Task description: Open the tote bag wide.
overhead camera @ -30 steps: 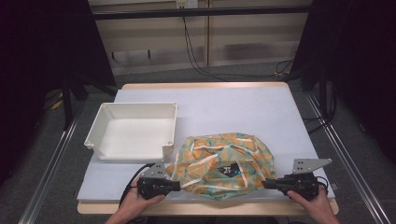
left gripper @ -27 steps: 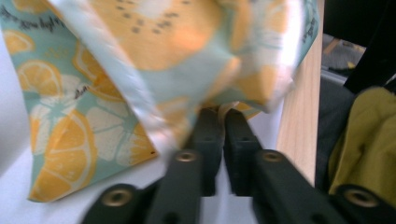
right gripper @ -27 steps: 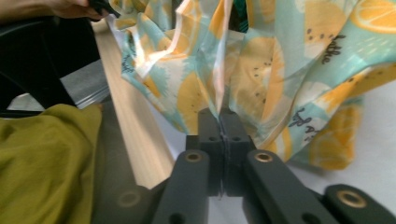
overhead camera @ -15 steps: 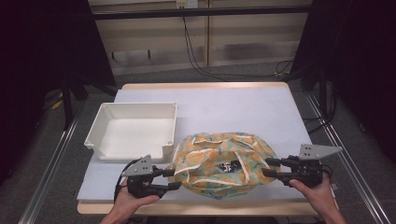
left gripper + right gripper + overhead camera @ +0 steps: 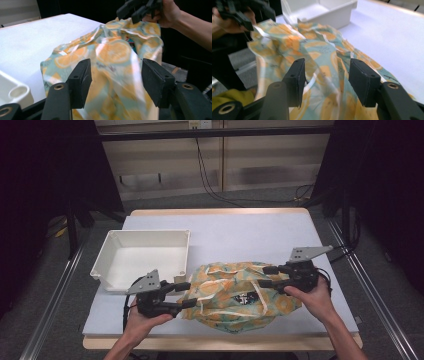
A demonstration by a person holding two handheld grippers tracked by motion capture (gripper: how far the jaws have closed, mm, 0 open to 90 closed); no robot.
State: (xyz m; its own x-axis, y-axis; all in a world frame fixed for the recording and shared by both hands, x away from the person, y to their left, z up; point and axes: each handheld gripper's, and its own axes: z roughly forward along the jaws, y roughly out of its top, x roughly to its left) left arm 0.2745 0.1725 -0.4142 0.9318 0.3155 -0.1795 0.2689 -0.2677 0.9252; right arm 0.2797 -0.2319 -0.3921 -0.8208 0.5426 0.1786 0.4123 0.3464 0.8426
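So on the table point(image 5: 225, 235) there's 1 white bin point(image 5: 142, 257), 1 patterned cloth point(image 5: 235, 295) and 2 tongs, one per hand. Left tongs point(image 5: 184, 295) are partway apart, jaws have just been opening; cloth sits in the gap btwn them but the pads aren't pressing on it, as the left gripper view shows point(image 5: 113, 82). Right tongs point(image 5: 266, 276) same deal: half spread, just been opening, fabric loose btwn the jaws w/ no clamp point(image 5: 325, 77). Cloth is teal w/ orange slice print and white trim, crumpled in a heap at the near edge of the table, just right of the bin, a dark label in the middle.
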